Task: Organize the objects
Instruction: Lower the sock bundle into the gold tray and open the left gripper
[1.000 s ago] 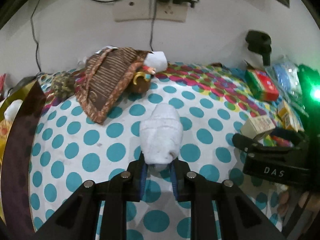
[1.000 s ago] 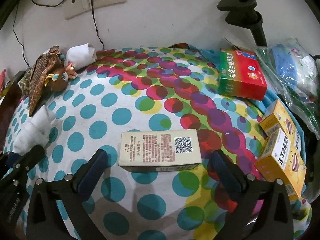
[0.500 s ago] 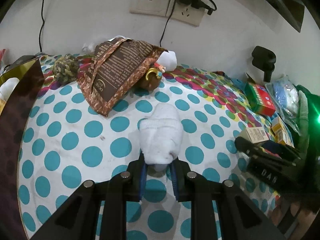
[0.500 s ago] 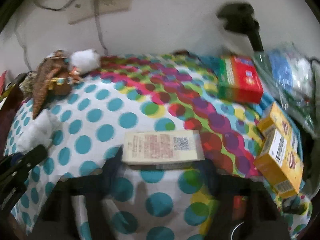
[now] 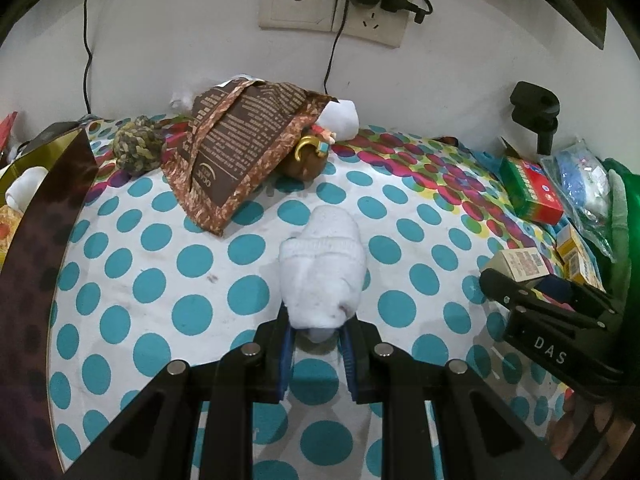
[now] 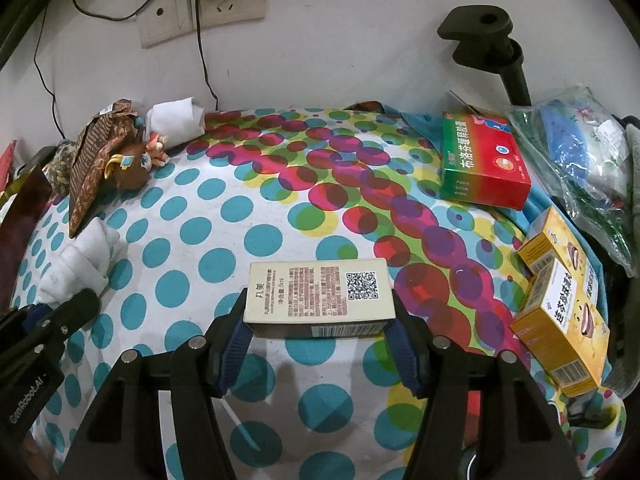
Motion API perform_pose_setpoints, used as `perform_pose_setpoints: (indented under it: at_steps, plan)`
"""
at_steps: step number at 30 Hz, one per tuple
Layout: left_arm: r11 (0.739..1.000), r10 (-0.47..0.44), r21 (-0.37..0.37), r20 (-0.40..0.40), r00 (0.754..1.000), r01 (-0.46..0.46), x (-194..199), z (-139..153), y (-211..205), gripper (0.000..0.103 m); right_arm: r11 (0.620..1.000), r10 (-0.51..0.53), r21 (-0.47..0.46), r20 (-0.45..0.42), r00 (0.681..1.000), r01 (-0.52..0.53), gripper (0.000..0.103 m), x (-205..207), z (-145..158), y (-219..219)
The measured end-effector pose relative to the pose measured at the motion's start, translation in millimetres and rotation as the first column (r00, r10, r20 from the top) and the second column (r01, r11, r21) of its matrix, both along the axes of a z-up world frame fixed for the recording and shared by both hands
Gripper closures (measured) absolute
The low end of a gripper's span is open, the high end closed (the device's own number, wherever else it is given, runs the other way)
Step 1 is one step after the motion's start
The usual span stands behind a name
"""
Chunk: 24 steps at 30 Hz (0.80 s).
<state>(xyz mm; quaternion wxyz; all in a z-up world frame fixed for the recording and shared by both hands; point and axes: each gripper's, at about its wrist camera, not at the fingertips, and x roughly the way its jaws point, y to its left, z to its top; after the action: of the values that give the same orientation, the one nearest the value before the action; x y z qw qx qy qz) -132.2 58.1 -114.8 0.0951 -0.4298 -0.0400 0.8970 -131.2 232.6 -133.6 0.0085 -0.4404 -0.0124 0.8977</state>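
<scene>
My left gripper (image 5: 316,336) is shut on a rolled white sock (image 5: 322,268) and holds it just above the dotted tablecloth (image 5: 192,280). The sock also shows in the right wrist view (image 6: 80,264), at the far left. My right gripper (image 6: 320,328) is shut on a beige box with a QR code (image 6: 320,294), its pads against the box's two short ends. That box also shows in the left wrist view (image 5: 520,264), at the right edge, with the right gripper (image 5: 548,312) around it.
A brown printed bag (image 5: 240,152), a knotted rope ball (image 5: 136,148), a brown toy figure (image 5: 308,156) and another white sock (image 5: 340,118) lie at the back. A red-green box (image 6: 482,164), two yellow boxes (image 6: 560,312) and a plastic bag (image 6: 576,140) sit right. A dark gold-lined box (image 5: 44,216) stands left.
My right gripper has shut onto the beige box, which it only flanked with wide-open jaws before. My left gripper has risen a little with the sock still held.
</scene>
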Motion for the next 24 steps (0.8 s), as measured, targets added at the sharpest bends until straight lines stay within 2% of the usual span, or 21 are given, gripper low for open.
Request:
perform_pose_setpoints:
  at_steps: [6, 11, 13, 19, 24]
  plan:
    - [0.999, 0.035, -0.016, 0.002, 0.999, -0.035, 21, 5, -16, 0.082, 1.0, 0.0, 0.003, 0.0, 1.0, 0.0, 0.044, 0, -1, 0]
    - [0.998, 0.056, 0.013, -0.023, 0.998, -0.055, 56, 31, -45, 0.082, 1.0, -0.001, 0.002, 0.0, 1.0, 0.001, 0.044, 0, -2, 1]
    - [0.998, 0.059, 0.002, -0.043, 0.997, -0.059, 64, 43, -57, 0.082, 1.0, -0.001, 0.002, 0.0, 1.0, 0.001, 0.044, 0, -2, 0]
    - [0.99, 0.14, 0.034, -0.074, 0.987, -0.137, 79, 77, -116, 0.082, 1.0, -0.001, 0.002, 0.0, 1.0, 0.001, 0.044, 0, -3, 0]
    - [0.973, 0.229, -0.025, -0.065, 0.971, -0.231, 80, 85, -167, 0.082, 1.0, -0.001, 0.001, 0.0, 1.0, 0.001, 0.044, 0, -3, -1]
